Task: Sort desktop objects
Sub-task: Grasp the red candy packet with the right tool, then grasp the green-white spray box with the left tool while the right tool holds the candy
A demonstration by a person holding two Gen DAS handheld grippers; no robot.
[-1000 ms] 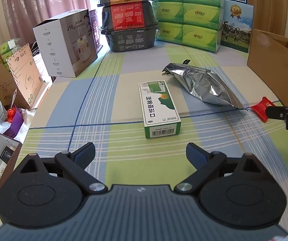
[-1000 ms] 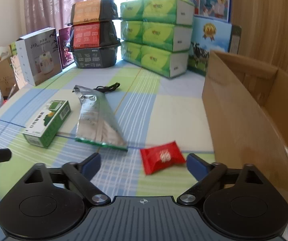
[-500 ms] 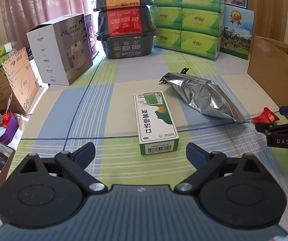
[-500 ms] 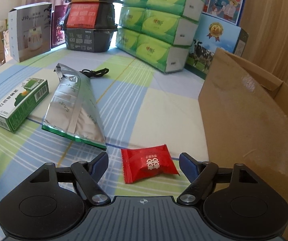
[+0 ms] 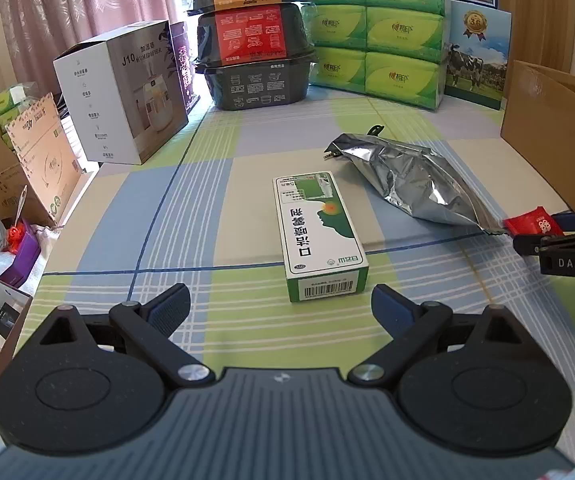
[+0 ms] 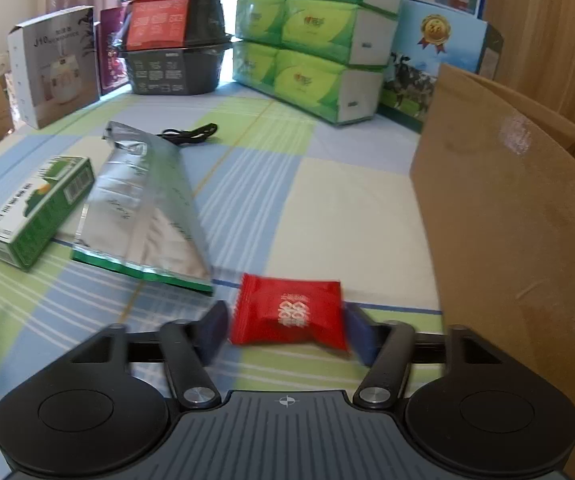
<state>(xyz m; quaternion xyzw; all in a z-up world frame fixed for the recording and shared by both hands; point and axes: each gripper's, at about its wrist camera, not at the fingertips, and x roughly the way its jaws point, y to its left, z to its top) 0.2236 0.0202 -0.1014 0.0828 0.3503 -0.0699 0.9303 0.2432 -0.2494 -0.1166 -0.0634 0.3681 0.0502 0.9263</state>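
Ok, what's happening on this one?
A person is sorting items on a plaid cloth with two handheld grippers. The right gripper has its fingers on either side of a red candy packet, beside a cardboard box. The left gripper is open just short of a green and white carton. A silver foil bag lies untouched.

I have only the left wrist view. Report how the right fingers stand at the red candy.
Observer: The right gripper has one of its fingers on each side of the red candy; contact is too blurred to tell.
Operator: Report what's behind the foil bag.
Observer: A black cable lies looped by its far end.
Operator: Now the candy's right side.
Observer: The cardboard box wall stands close there, apart from the candy.
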